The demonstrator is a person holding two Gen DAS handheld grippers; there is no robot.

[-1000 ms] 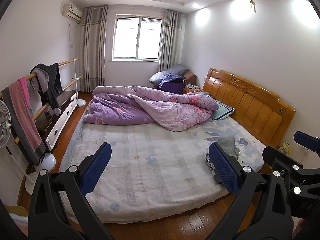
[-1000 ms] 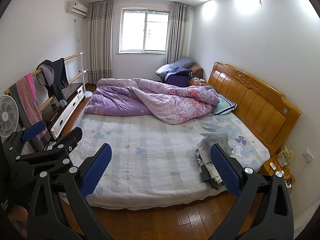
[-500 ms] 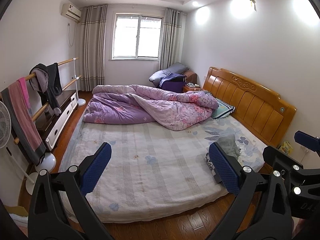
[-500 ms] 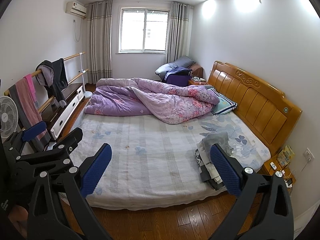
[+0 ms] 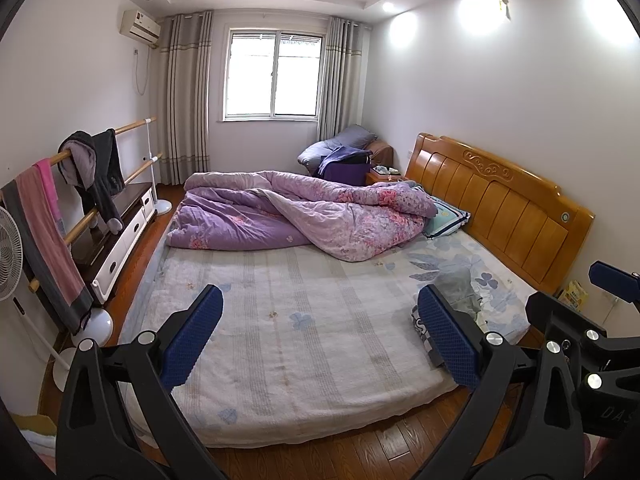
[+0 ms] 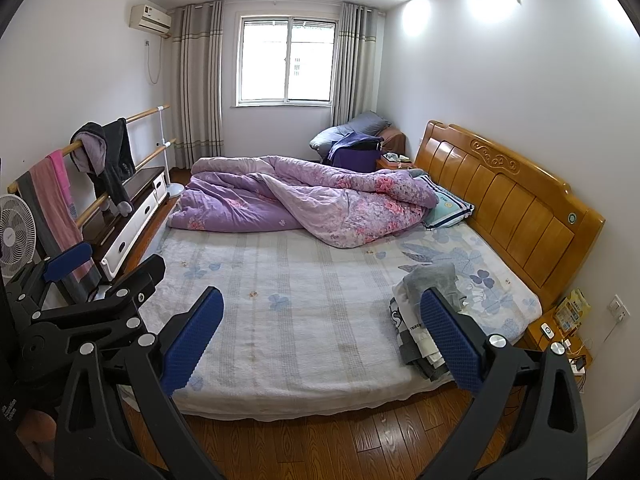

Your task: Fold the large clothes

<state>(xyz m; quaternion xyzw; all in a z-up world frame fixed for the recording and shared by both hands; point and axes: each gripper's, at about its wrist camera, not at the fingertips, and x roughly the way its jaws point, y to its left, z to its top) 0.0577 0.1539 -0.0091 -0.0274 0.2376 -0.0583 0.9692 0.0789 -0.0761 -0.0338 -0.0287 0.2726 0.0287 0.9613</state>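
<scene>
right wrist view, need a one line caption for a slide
Open right claw faces the bed, clothes pile at its right edge.

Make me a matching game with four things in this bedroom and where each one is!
Things:
1. purple quilt
2. pile of clothes
3. dark jacket
4. fan

Places:
A. draped over the wooden rail by the left wall
B. on the floor at the far left edge of the view
C. bunched up on the window side of the bed
D. on the near right corner of the bed, by the headboard

Pairs: 1-C, 2-D, 3-A, 4-B
</scene>
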